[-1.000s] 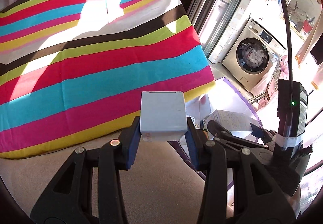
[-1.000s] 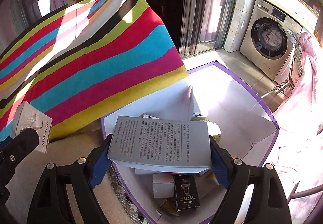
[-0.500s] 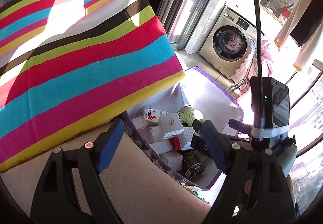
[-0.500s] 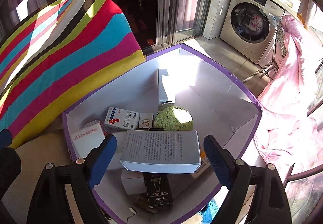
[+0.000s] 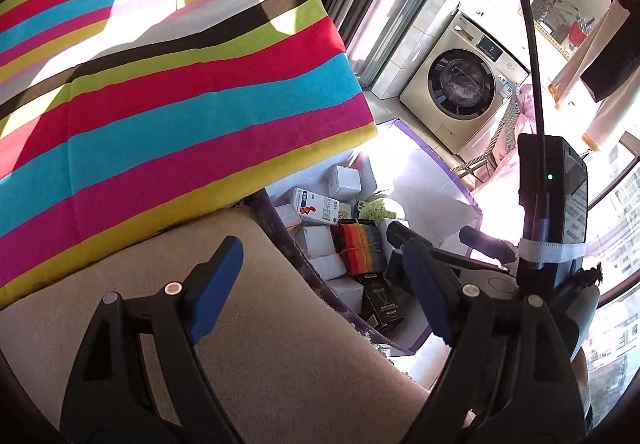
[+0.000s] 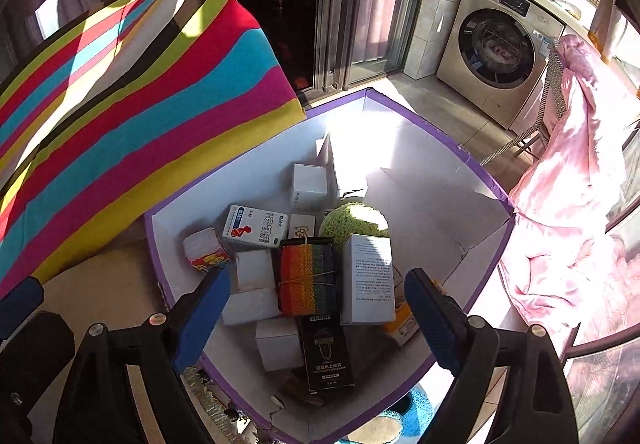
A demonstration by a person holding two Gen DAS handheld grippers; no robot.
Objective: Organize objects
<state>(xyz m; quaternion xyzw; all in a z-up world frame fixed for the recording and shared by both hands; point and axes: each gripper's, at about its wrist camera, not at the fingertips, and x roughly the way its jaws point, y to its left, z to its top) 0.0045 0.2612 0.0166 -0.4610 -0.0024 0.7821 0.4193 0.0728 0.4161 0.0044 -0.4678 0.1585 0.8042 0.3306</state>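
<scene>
On my feeds I see a cloth with bold red, cyan, magenta, yellow and brown stripes [image 6: 132,91] draped over a raised surface at the left. Behind it stands a dark sliding glass door [image 6: 360,3]. To the right, a silver front-loading washing machine [image 6: 500,51] sits on the tiled floor [image 6: 452,111], with a glossy pink fabric [image 6: 568,203] hanging just beside it.

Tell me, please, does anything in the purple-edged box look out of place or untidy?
Nothing looks spilled or damaged. The purple-edged box holds a loose heap: the small white boxes, the rainbow-striped bundle and the black carton lie tilted across one another, not in rows. A green round thing sits among them. Both grippers are open, holding nothing.
</scene>
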